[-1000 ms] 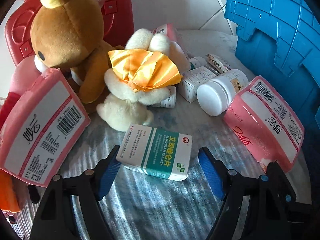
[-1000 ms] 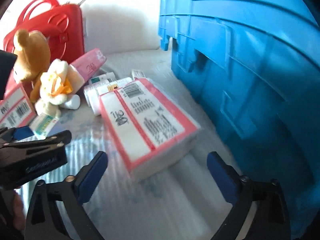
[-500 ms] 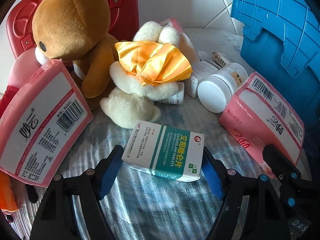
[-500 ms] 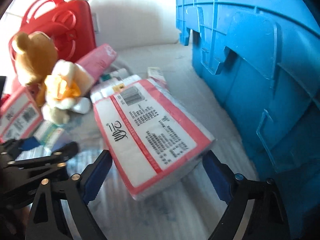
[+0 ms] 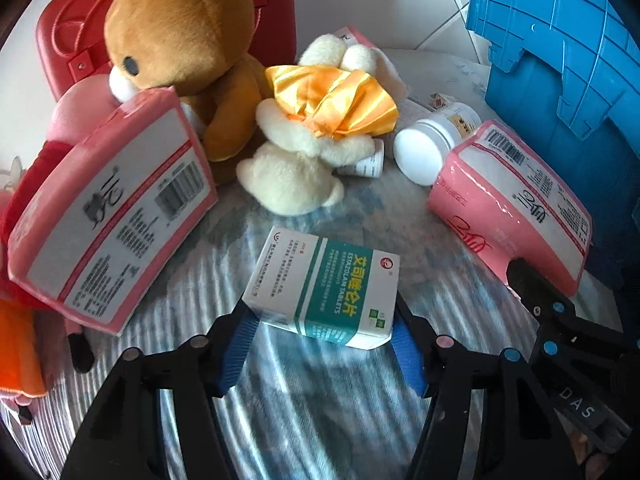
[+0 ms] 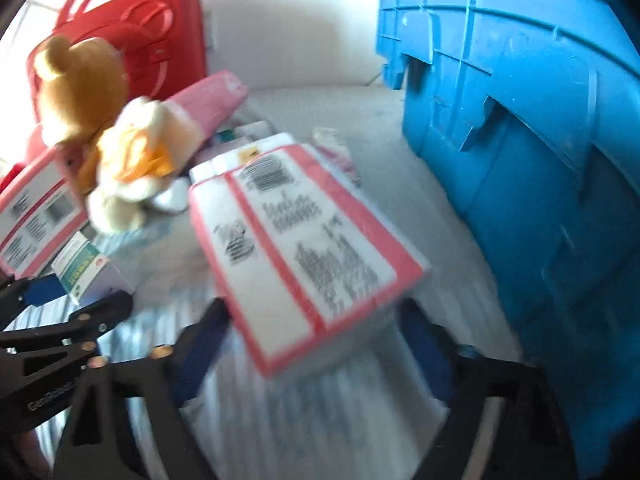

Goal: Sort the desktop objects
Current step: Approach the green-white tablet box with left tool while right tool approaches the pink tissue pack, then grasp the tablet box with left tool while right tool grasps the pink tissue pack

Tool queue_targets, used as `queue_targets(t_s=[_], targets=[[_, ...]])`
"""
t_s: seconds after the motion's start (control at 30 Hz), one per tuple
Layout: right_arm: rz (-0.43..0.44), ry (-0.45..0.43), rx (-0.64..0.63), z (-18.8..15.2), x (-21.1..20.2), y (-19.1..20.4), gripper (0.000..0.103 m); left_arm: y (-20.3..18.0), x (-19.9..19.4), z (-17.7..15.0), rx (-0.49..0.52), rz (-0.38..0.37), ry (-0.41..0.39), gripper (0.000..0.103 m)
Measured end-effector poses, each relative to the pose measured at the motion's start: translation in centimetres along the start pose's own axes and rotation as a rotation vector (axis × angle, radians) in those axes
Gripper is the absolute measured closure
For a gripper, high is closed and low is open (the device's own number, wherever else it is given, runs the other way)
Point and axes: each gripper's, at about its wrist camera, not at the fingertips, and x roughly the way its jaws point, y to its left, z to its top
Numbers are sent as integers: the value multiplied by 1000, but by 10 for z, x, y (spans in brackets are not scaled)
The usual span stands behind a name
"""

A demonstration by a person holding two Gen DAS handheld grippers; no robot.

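Observation:
A white and green medicine box lies on the striped cloth between the blue pads of my left gripper. Its jaws are closing, and both pads touch the box's ends. In the right wrist view a pink tissue pack sits between the pads of my right gripper. Those jaws are closing too and meet the near end of the pack; the picture is blurred. The same pack appears at the right of the left wrist view, with the right gripper's finger against it.
A big blue crate stands close on the right. A brown bear, a white plush with an orange bow, a white bottle, another pink pack and a red case crowd the back and left.
Both grippers moved forward over their items. The left jaws narrowed onto the medicine box, and the right jaws went from wide open to tight against the pink tissue pack.

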Motion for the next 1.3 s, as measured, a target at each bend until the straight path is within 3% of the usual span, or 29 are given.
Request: queue_targets(t_s=[0.07, 0.17, 0.2, 0.23, 0.27, 0.33, 0.7, 0.9, 0.97, 1.07, 1.13, 1.2, 1.3], targets=[[47, 24, 11, -14, -14, 7, 69, 4, -9, -9, -6, 13, 2, 41], [121, 30, 9, -31, -34, 15, 66, 11, -21, -19, -29, 28, 6, 41], [121, 14, -1, -34, -40, 16, 59, 15, -24, -21, -37, 29, 8, 41], [95, 2, -14, -35, -45, 16, 25, 15, -24, -22, -44, 32, 10, 41], [62, -12, -23, -35, -48, 16, 4, 16, -24, -22, -50, 37, 10, 41], [21, -48, -27, -32, -49, 13, 0, 17, -24, -22, -64, 44, 0, 41], [-76, -78, -131, 8, -5, 4, 0, 6, -5, 1, -79, 51, -33, 41], [-61, -72, -187, 29, 17, 7, 0, -4, 14, 21, -67, 73, -36, 41], [-17, -64, -175, 34, 19, 6, 1, 0, 14, 21, -76, 73, -33, 41], [193, -2, -130, 32, 13, 4, 11, 6, 11, 19, -66, 104, -36, 41], [281, 23, -136, 28, 3, 8, 11, 11, 10, 18, -75, 114, -33, 41], [293, 25, -148, 25, -3, 12, 1, 17, 10, 18, -82, 124, -33, 41], [202, -27, -185, 27, -5, 21, 0, 23, 11, 18, -95, 117, -30, 41]])
